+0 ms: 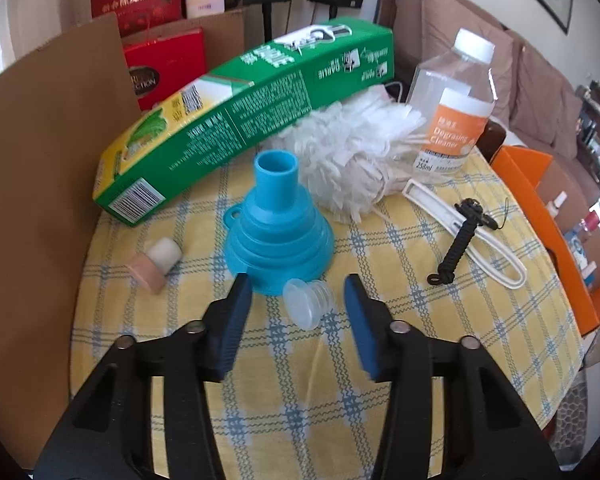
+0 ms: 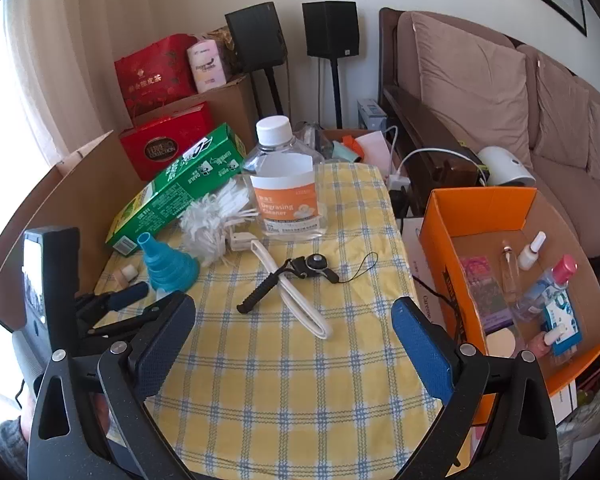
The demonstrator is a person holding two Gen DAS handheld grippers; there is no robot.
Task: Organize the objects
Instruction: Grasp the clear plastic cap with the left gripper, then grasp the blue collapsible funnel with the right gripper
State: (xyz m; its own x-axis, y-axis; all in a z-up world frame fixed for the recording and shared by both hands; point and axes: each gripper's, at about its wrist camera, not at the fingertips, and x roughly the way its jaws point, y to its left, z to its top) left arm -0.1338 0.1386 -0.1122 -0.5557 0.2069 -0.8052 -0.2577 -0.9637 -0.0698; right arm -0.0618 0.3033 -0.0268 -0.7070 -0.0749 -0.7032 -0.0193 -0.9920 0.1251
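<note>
My left gripper point(image 1: 298, 290) is open, its blue pads on either side of a small clear plastic stopper point(image 1: 308, 300) lying on the checked tablecloth point(image 1: 300, 400). A blue collapsible funnel point(image 1: 278, 224) stands just beyond it, narrow end up. My right gripper point(image 2: 294, 312) is open and empty above the cloth point(image 2: 292, 380), and the left gripper point(image 2: 136, 300) shows at its left beside the funnel point(image 2: 170, 266). The orange box point(image 2: 480, 216) at the right holds several small bottles and packets.
A green carton point(image 1: 236, 120), a white duster point(image 1: 356, 148) with a white handle point(image 1: 472, 232), a degreasing cleaner bottle point(image 1: 456, 104), a black lanyard point(image 1: 460, 240) and a small cork-like stopper point(image 1: 156, 264) lie on the table. A cardboard wall point(image 1: 32, 208) stands at left. A sofa point(image 2: 500, 100) is behind.
</note>
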